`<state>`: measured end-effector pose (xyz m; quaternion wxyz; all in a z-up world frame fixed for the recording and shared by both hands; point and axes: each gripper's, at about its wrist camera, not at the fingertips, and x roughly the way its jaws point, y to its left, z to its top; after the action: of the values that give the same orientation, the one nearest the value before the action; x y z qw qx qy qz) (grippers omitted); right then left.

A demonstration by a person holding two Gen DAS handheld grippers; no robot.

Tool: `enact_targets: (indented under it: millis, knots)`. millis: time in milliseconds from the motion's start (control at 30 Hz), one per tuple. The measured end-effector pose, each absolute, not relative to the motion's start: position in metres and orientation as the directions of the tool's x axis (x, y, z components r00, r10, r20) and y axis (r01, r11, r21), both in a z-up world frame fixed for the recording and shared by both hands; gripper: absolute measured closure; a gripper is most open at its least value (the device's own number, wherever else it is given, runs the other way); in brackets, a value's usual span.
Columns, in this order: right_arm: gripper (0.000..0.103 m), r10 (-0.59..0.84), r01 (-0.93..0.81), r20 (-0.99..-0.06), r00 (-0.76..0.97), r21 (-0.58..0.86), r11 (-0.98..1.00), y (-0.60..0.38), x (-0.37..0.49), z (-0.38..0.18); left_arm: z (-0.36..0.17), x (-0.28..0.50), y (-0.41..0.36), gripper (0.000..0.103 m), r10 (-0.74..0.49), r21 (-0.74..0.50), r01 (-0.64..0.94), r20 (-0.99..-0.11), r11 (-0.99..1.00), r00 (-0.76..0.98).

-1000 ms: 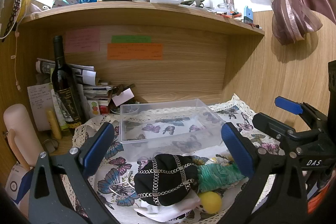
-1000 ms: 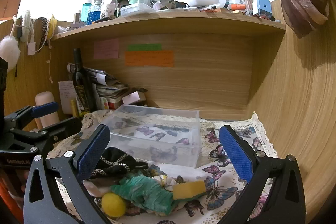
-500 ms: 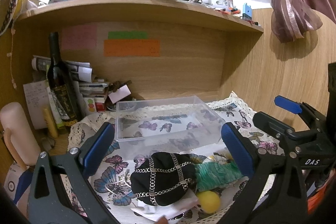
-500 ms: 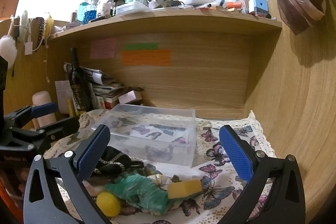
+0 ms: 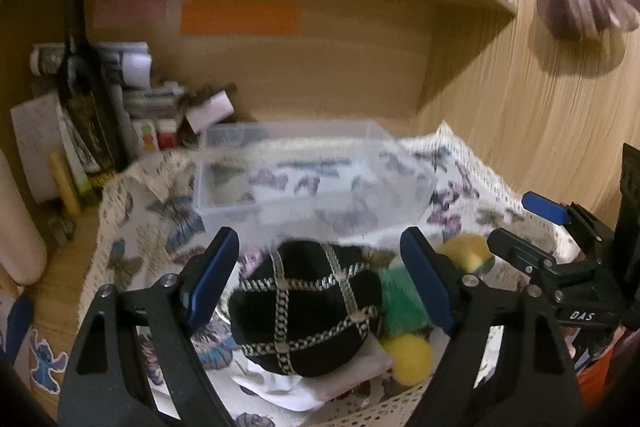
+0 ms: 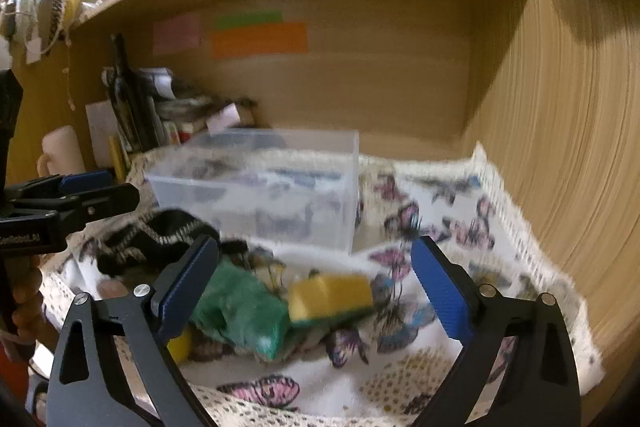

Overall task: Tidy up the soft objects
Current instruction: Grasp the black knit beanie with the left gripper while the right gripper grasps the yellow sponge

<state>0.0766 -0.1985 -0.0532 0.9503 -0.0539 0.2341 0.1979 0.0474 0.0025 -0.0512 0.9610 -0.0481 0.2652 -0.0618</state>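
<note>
Left claw (image 5: 320,279) gapes wide around the black chain-patterned pouch (image 5: 306,311) at lower centre, holding nothing. Right claw (image 6: 316,283) is also wide, framing the green cloth (image 6: 240,311) and yellow sponge (image 6: 330,297). A yellow ball (image 5: 408,355) lies right of the pouch; the clear bin (image 5: 308,171) stands behind on the butterfly cloth (image 6: 440,223)

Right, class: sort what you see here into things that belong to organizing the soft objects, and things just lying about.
Belongs to the job:
black chain-patterned pouch
green cloth
yellow sponge
yellow ball
clear plastic bin

Just lying about:
wine bottle
stacked papers
sticky notes
</note>
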Motion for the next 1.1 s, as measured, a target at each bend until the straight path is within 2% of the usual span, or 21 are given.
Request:
enact_targets:
  millis: [233,433,500,533,600,733,800,867,967,1100]
  knots:
    - [0.014,0.336,-0.379,-0.541,0.77,0.035,0.925,-0.209,0.091,-0.076,-0.082,0.061,-0.002,0.02,-0.168,-0.139,0.105,-0.607,0.985,0.777]
    - [0.04,0.364,-0.395,-0.593,0.718,0.084,0.915,-0.211,0.104,-0.091,-0.098,0.071,-0.002,0.019,-0.144,-0.12,0.087,-0.65,0.989,0.746]
    - [0.052,0.381,-0.408,-0.604,0.699,0.101,0.908,-0.211,0.107,-0.095,-0.098,0.073,0.0,0.02,-0.147,-0.128,0.083,-0.651,0.988,0.744]
    - [0.052,0.388,-0.411,-0.606,0.694,0.108,0.905,-0.211,0.108,-0.097,-0.099,0.073,0.001,0.02,-0.149,-0.131,0.083,-0.652,0.988,0.744]
    - [0.054,0.381,-0.408,-0.603,0.701,0.1,0.907,-0.21,0.106,-0.097,-0.098,0.073,0.002,0.032,-0.149,-0.133,0.082,-0.649,0.988,0.746]
    - [0.058,0.385,-0.41,-0.587,0.712,0.096,0.907,-0.21,0.104,-0.094,-0.096,0.073,0.006,0.048,-0.149,-0.138,0.077,-0.644,0.987,0.75]
    - [0.059,0.377,-0.405,-0.578,0.724,0.086,0.91,-0.211,0.103,-0.092,-0.094,0.072,0.009,0.066,-0.153,-0.142,0.08,-0.638,0.987,0.754]
    - [0.059,0.371,-0.402,-0.571,0.732,0.078,0.912,-0.211,0.102,-0.09,-0.091,0.069,0.011,0.076,-0.149,-0.138,0.079,-0.626,0.987,0.765]
    - [0.06,0.368,-0.393,-0.544,0.754,0.075,0.917,-0.213,0.1,-0.083,-0.084,0.064,0.012,0.083,-0.148,-0.132,0.085,-0.603,0.988,0.784]
    - [0.06,0.373,-0.393,-0.512,0.774,0.073,0.917,-0.213,0.097,-0.07,-0.07,0.057,0.012,0.084,-0.145,-0.119,0.093,-0.566,0.988,0.811]
